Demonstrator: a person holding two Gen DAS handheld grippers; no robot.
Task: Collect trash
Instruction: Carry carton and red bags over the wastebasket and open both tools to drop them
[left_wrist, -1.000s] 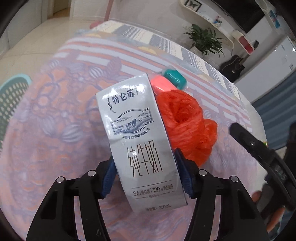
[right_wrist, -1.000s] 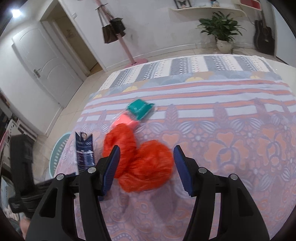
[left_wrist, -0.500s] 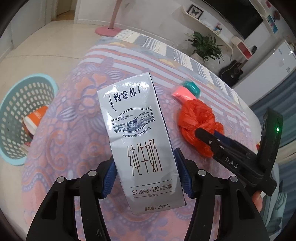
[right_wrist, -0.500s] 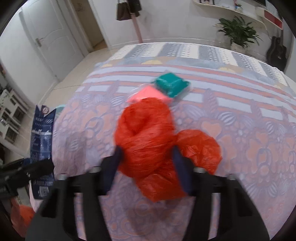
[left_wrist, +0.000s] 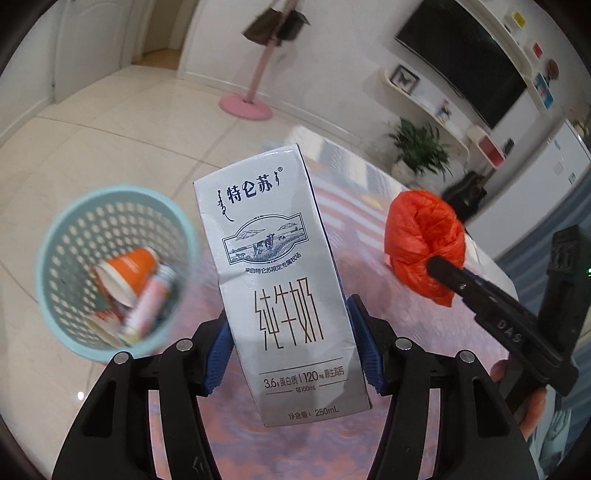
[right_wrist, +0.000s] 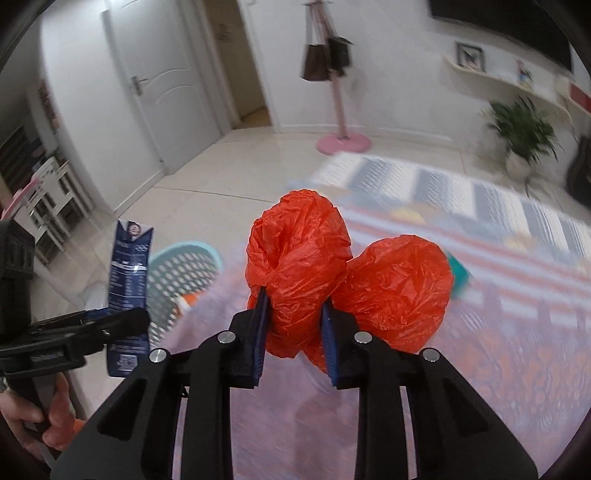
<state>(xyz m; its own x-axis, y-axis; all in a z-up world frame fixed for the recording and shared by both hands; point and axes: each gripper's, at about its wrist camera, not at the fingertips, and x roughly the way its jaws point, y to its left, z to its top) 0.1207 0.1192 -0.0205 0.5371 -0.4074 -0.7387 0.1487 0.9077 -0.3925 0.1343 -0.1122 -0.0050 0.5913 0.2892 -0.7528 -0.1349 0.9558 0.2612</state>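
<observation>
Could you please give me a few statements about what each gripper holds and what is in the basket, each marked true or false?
1. The left gripper is shut on the milk carton. True.
2. The right gripper is open with nothing in it. False: it is shut on the red plastic bag.
3. The blue basket already holds an orange paper cup. True.
4. The milk carton lies inside the basket. False: it is held upright in the left gripper, outside the basket.

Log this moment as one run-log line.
left gripper: shut on silver milk carton | right gripper: shut on crumpled red plastic bag | perforated light-blue plastic basket: on floor, holds trash
</observation>
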